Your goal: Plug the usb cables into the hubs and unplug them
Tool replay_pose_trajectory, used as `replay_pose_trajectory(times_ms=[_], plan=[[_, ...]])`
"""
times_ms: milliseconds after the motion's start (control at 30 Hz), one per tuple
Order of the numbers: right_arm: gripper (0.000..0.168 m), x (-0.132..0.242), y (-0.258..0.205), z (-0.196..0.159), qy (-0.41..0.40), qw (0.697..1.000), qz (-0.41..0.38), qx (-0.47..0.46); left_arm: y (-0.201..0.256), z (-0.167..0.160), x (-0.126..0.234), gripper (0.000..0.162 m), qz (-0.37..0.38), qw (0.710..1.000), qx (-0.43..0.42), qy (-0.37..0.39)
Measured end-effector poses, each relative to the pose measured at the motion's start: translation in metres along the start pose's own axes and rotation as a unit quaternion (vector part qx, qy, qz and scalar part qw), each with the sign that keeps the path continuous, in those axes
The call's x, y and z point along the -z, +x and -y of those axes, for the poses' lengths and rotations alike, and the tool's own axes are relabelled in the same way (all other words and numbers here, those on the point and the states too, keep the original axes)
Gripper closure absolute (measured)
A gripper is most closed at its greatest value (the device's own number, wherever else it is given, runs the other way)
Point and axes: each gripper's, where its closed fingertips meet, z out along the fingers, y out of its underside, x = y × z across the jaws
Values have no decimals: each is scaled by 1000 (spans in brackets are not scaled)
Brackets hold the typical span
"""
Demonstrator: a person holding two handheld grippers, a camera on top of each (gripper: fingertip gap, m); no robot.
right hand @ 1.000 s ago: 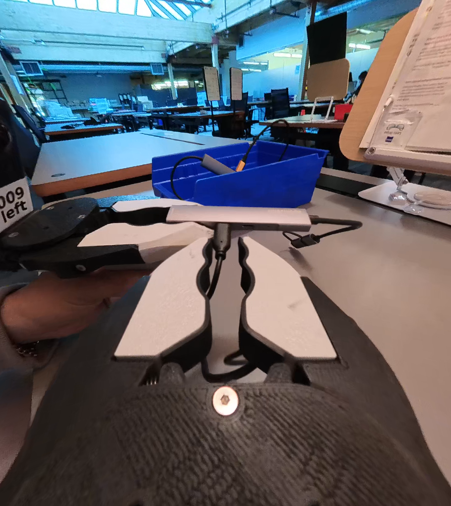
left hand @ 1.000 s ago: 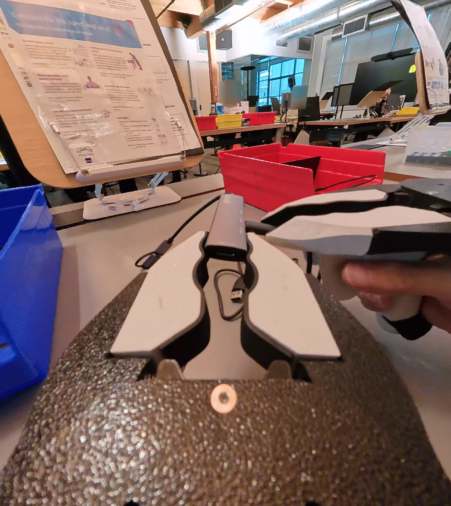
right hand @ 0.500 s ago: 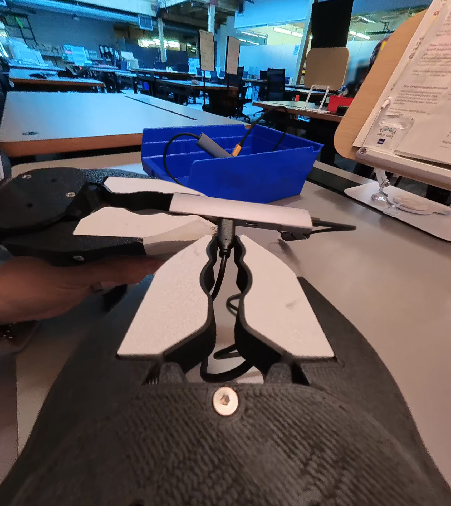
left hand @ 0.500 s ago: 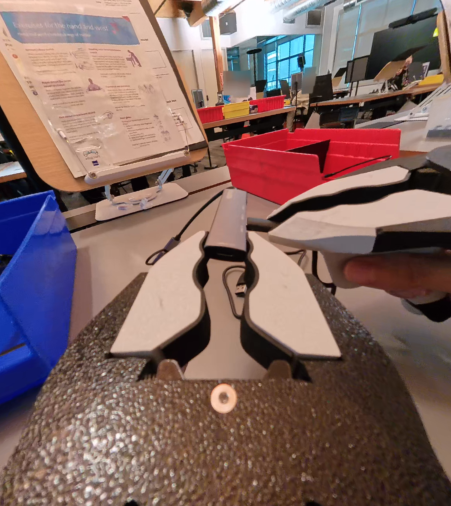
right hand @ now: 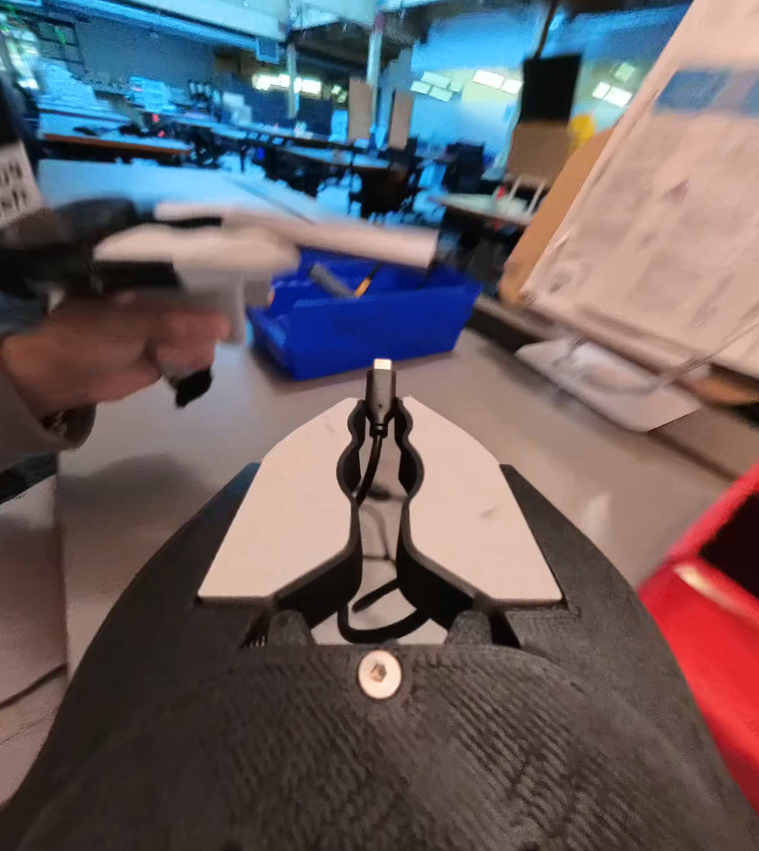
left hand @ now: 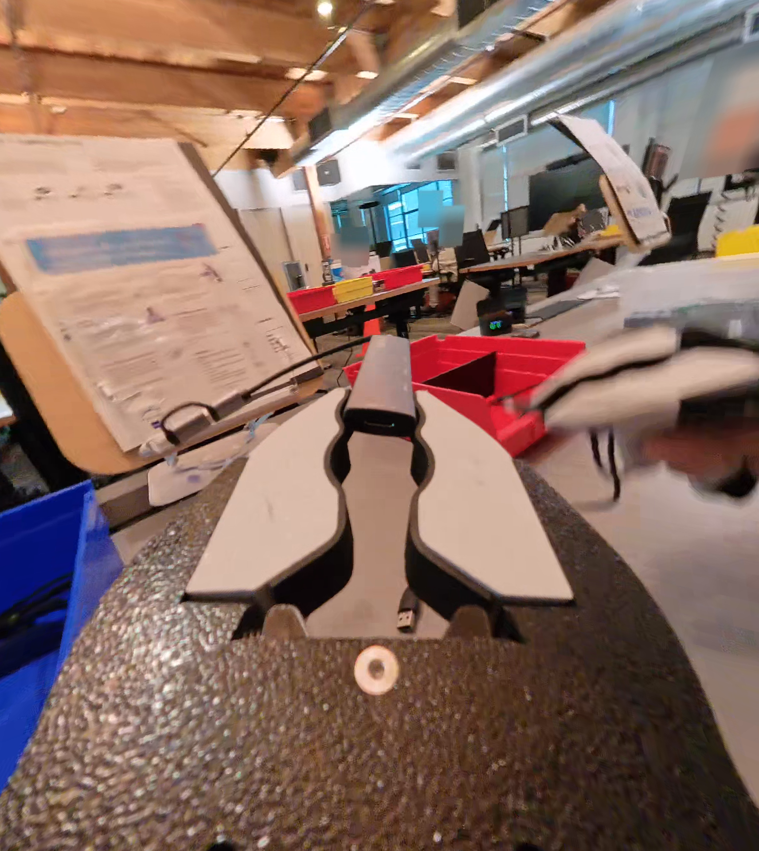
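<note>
My left gripper (left hand: 380, 416) is shut on a grey USB hub (left hand: 383, 375) and holds it in the air, pointing away from me; the hub's own short cable (left hand: 276, 382) hangs off its far end. My right gripper (right hand: 380, 405) is shut on a black cable's plug (right hand: 381, 391), whose bare metal tip points forward, apart from the hub. The cable's other end, a USB-A plug (left hand: 407, 614), lies on the table below my left gripper. Each gripper shows blurred in the other's view: the right one (left hand: 534, 405), the left one with the hub (right hand: 345, 239).
A blue bin (right hand: 368, 317) with another hub and cables stands at the left, also in the left wrist view (left hand: 23, 598). A red bin (left hand: 483, 377) stands at the right, close to my right gripper (right hand: 737, 644). A document stand (left hand: 138, 299) is behind on the grey table (left hand: 691, 575). Tip to tip, the grippers are about 11 cm apart.
The black cable's plug has come out of the hub's side. My right gripper has pulled back to the right with it, and my left gripper has lifted the hub up and away.
</note>
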Motion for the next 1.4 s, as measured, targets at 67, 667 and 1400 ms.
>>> replay_pose_trajectory(times_ms=[67,667,1400], plan=[[156,23,30,37,22,999,-29,32,7,-7,-3,139,-13,1000,-1,-8],[156,82,213,167,105,982,-148,50,-1,-40,4,140,-34,996,64,-47],[156,56,261,266,20,968,-161,192,5,-71,-1,140,-64,988,117,-77]])
